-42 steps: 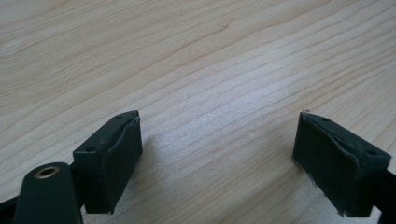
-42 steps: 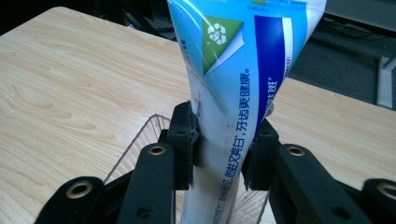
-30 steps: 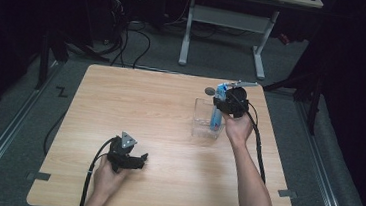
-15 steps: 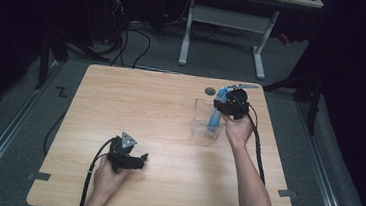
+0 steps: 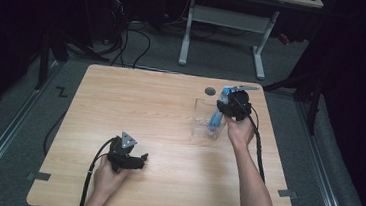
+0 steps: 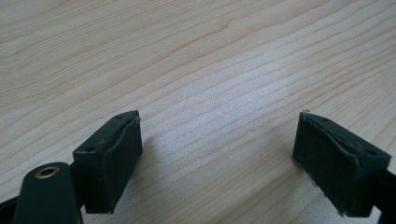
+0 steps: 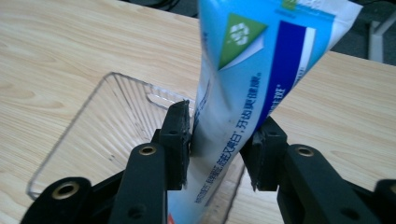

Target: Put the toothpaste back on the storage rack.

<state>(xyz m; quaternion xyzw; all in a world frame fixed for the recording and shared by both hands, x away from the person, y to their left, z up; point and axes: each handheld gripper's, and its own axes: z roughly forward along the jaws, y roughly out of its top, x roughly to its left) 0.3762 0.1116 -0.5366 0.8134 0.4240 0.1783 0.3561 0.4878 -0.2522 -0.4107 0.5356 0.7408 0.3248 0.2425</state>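
The right gripper (image 5: 223, 102) hangs over the far right part of the wooden table (image 5: 135, 104), pointing down into a clear plastic bin (image 5: 200, 119) that stands just near a small dark round hole (image 5: 210, 91) in the tabletop. Between its jaws stands a blue and white toothpaste tube (image 5: 216, 117), upright with a slight lean, its lower end down inside the bin and its flat crimped end up by the gripper. In the right gripper view the toothpaste tube (image 7: 243, 102) fills the gap between the two black pads: the left pad lies against its side, while the right pad sits right at the tube's edge, and whether it presses there cannot be told. Set against the earlier high views, the hand and the tube stand in the same spot over the bin, with no shift that can be made out; what has changed is the jaws, which have just been opening with the tube between them, so the grip is loosening rather than firmly clenched. The clear bin (image 7: 93, 126) shows its ribbed floor to the left of the tube. The left gripper (image 5: 128, 159) rests low over the near left of the table, unmoved from before, and in the left gripper view its jaws stand wide apart over bare wood (image 6: 210, 70).
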